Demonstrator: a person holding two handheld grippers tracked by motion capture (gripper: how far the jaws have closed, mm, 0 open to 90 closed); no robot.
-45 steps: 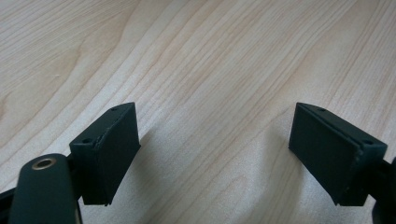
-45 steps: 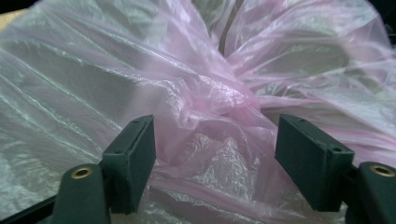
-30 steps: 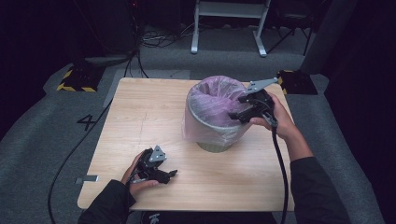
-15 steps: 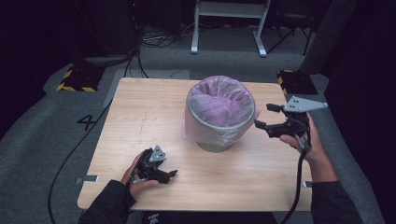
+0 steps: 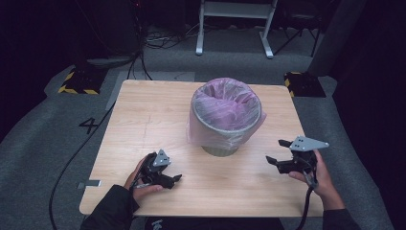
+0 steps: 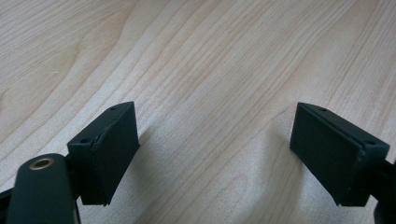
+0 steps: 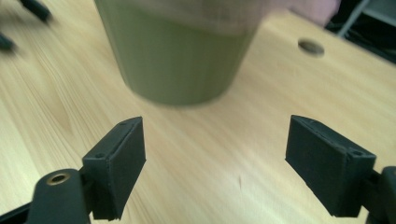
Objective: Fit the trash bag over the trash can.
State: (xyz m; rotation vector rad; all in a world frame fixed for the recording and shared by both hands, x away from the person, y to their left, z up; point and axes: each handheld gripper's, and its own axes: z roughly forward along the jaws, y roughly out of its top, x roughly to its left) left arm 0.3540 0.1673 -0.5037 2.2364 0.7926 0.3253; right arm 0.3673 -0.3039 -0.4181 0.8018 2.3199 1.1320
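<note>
I have the wooden table (image 5: 143, 115) under both tools, pale grain running across it. The biggest thing on it is the grey-green waste bin (image 5: 221, 143), upright near the middle toward the far side, with a pink plastic liner (image 5: 225, 103) folded over its rim and hanging down the outside. In my right gripper view the bin (image 7: 177, 56) stands just ahead of the jaws, apart from them. My right gripper (image 5: 280, 163) sits low over the table's right side, near the bin, jaws spread wide with nothing between them. My left gripper (image 5: 173, 179) rests at the near left edge, well apart from the bin, jaws likewise wide and holding nothing, bare wood between them.
</note>
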